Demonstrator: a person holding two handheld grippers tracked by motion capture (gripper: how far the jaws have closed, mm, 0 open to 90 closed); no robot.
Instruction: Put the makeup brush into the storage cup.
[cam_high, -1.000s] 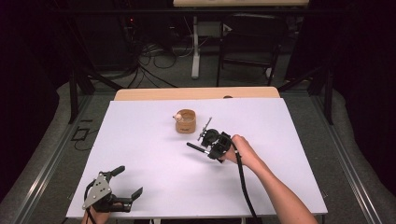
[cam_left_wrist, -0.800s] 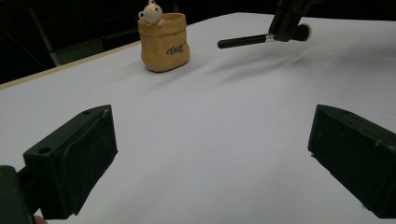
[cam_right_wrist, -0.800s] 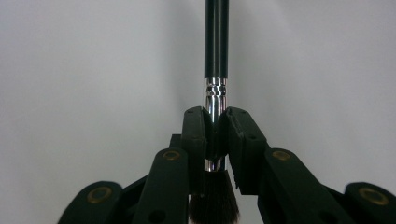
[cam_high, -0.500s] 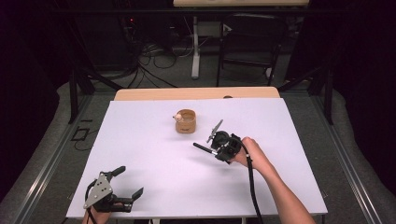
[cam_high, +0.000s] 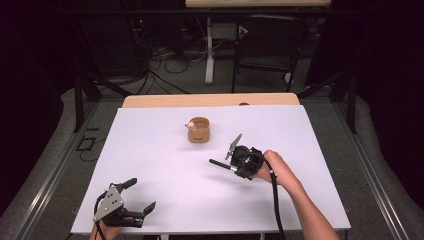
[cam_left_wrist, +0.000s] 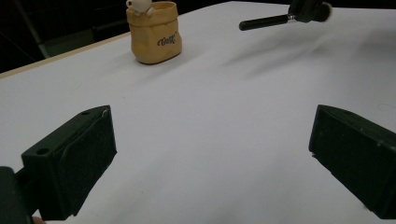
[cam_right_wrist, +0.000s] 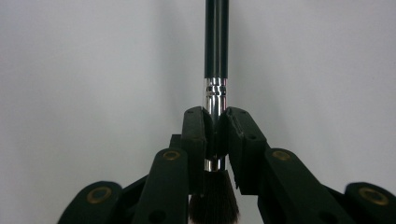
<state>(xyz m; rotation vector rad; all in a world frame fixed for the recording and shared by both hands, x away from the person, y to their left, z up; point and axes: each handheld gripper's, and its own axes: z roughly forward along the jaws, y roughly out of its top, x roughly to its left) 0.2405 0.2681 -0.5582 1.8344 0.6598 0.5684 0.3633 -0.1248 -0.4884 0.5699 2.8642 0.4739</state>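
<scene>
Left gripper sits at the near left corner of the table, jaws spread wide, nothing between them. Matte black blocky pads, grey three-cornered plate on top.

Right gripper is mid-table, right of centre, held in the person's right hand. Jaws are clamped on a makeup brush, pinching the shiny chrome ferrule just above the dark bristle tuft. Brush has a slim glossy black round handle, straight. In the high view the brush lies roughly level above the table, long axis running left-right, handle end pointing left, bristle end at the gripper. From the right gripper view the handle runs straight away from the jaws.

Beyond it, toward the far side and just left of the brush, stands a small tan sack-shaped pot, soft-looking creased walls, printed lettering on the front, a little white figure perched on its rim. Upright, well apart from the brush.

Table top is a smooth matte white sheet over a wooden board whose edge shows at the far side. Behind: dark room, grey floor, black frame legs, loose cables, a chair.
</scene>
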